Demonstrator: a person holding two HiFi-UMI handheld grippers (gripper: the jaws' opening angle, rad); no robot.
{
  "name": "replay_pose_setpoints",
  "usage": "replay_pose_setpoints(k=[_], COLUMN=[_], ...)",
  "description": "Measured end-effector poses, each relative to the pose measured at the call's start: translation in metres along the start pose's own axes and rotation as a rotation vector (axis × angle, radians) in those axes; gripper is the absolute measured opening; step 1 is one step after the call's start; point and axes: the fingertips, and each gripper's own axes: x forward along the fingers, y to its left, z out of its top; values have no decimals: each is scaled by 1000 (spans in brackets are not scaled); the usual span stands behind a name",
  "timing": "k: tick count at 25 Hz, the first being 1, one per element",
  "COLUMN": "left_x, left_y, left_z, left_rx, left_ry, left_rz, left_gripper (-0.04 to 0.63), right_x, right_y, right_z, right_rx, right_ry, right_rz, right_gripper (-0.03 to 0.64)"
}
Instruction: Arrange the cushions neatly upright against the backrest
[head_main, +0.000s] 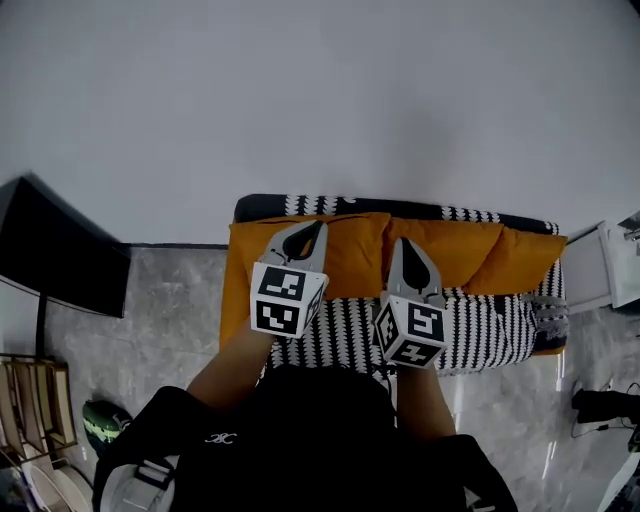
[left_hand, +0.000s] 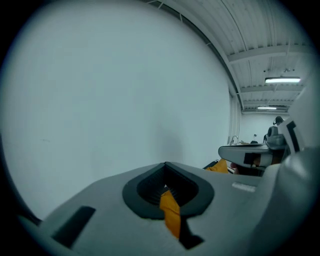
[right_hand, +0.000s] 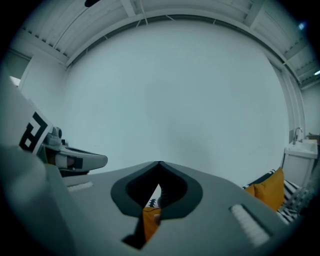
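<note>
Three orange cushions stand in a row against the backrest of a sofa (head_main: 480, 335) with a black-and-white zigzag cover: left cushion (head_main: 352, 252), middle cushion (head_main: 458, 250), right cushion (head_main: 520, 264). My left gripper (head_main: 318, 225) and right gripper (head_main: 402, 241) hover side by side above the sofa's front, both shut and holding nothing. In the left gripper view the shut left gripper (left_hand: 166, 164) points at the white wall, with a strip of orange cushion (left_hand: 171, 212) showing below. In the right gripper view the right gripper (right_hand: 159, 162) is the same, and a cushion (right_hand: 272, 190) shows at the right.
A white wall rises behind the sofa. A black panel (head_main: 60, 255) leans at the left, a white cabinet (head_main: 605, 265) stands at the right, and a wooden rack (head_main: 30, 400) sits at the lower left. A grey furry item (head_main: 550, 318) lies on the seat's right end.
</note>
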Motion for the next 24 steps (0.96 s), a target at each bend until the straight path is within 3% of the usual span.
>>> replay_pose_setpoints(k=[14,24], left_x=[13,12], left_y=[-24,-29], left_z=[-1,1], left_rx=[40,-24], left_ry=[30,31], left_rz=[-59,-113], left_gripper=[11,9], right_x=[-2,-6], right_y=[-4,1], right_z=[0,8], right_rx=[35,27], right_ry=[-14,-29], right_rz=[-17,-3], right_gripper=[5,5])
